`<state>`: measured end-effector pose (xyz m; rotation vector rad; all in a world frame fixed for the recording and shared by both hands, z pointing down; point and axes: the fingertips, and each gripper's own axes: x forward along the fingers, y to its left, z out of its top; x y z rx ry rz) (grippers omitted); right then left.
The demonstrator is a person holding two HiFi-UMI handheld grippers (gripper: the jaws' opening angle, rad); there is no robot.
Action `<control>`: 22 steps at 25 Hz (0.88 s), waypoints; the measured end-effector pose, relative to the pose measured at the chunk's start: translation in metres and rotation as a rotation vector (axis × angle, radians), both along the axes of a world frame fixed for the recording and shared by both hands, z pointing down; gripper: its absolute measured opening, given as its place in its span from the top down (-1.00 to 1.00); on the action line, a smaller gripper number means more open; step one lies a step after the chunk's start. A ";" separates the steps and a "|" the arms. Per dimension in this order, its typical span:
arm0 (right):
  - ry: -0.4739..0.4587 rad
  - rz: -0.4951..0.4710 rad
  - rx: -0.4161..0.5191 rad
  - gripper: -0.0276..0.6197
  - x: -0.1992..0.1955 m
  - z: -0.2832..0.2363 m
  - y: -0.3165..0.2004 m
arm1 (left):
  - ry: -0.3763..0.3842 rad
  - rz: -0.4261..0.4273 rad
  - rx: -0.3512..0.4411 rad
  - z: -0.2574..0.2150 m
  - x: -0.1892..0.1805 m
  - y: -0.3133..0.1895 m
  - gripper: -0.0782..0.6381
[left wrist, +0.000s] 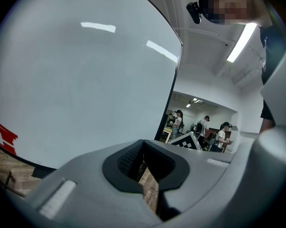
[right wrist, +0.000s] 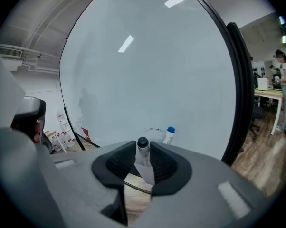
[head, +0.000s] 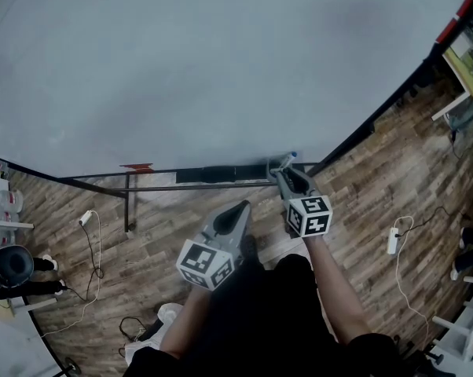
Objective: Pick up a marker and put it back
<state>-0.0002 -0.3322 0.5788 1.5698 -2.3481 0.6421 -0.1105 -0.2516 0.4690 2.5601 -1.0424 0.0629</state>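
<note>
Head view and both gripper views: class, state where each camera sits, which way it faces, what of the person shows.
Head view: on the head, looking steeply down at whiteboard and floor; arms, left hand-held gripper and right hand-held gripper show.
Left gripper view: on that hand-held gripper, along its empty jaws toward the whiteboard.
Right gripper view: on that hand-held gripper, along its jaws, marker between, toward the whiteboard.
Shared: the whiteboard.

Marker (right wrist: 142, 150) between right gripper (right wrist: 142, 164) jaws, before whiteboard (right wrist: 147, 70); bottle (right wrist: 169, 135) beyond, slightly right, at whiteboard foot.
</note>
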 end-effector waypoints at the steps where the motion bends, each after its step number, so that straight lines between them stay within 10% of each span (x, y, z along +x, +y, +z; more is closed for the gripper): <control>1: 0.000 -0.002 0.001 0.62 0.000 -0.001 0.000 | 0.000 -0.001 0.001 0.000 0.000 0.000 0.75; 22: -0.060 -0.115 0.074 0.62 0.044 -0.041 0.062 | -0.025 -0.082 0.048 -0.020 0.056 0.068 0.75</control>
